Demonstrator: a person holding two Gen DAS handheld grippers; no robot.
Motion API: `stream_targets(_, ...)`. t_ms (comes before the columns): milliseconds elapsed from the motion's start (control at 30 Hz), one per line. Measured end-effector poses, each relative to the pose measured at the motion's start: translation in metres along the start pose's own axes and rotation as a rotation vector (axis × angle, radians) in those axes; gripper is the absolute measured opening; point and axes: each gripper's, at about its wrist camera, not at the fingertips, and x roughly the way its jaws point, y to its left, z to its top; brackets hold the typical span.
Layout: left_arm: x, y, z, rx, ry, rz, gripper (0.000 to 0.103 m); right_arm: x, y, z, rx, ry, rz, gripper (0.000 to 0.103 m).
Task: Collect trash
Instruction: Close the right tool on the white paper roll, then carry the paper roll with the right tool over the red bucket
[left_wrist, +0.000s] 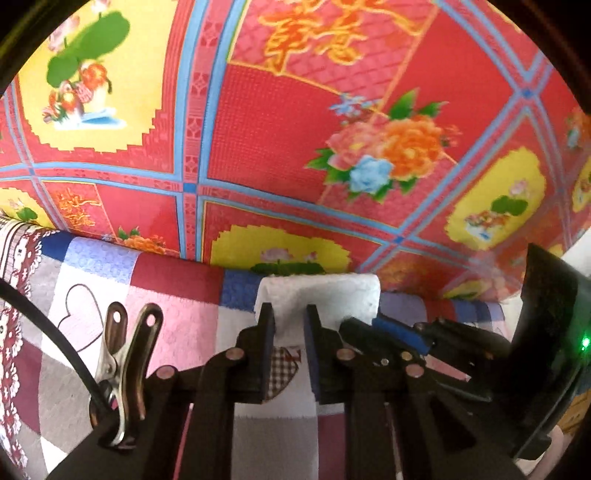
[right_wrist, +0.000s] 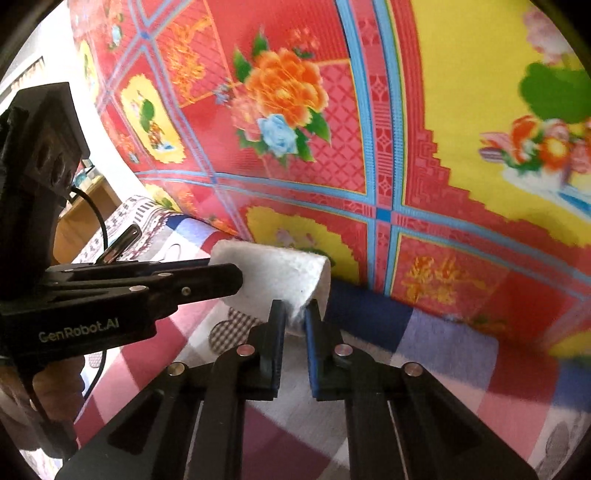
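Tissue (left_wrist: 317, 295) (white, folded over) sits low in the middle of both frames above a patchwork quilt (left_wrist: 177, 317); left gripper (left_wrist: 290, 314) pinches its near edge; right gripper (right_wrist: 295, 314) pinches its lower right end; floral mat (left_wrist: 280, 140) fills the upper frame.

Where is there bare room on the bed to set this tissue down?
Both grippers, left and right, pinch the white tissue paper, so that middle spot is crowded. Free patches: the pink-and-white patchwork bedspread between the tissue and the metal spring clip, and the blue-lilac squares right of the right gripper, below the red floral wall sheet.
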Motion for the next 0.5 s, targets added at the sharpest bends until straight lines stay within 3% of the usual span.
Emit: stream_targets(500,-0.069,-0.045,-0.040,0.110,-0.017,-0.033,0.016,-0.087,0.024,-0.039,0.080,-0.073,-0.034,0.012)
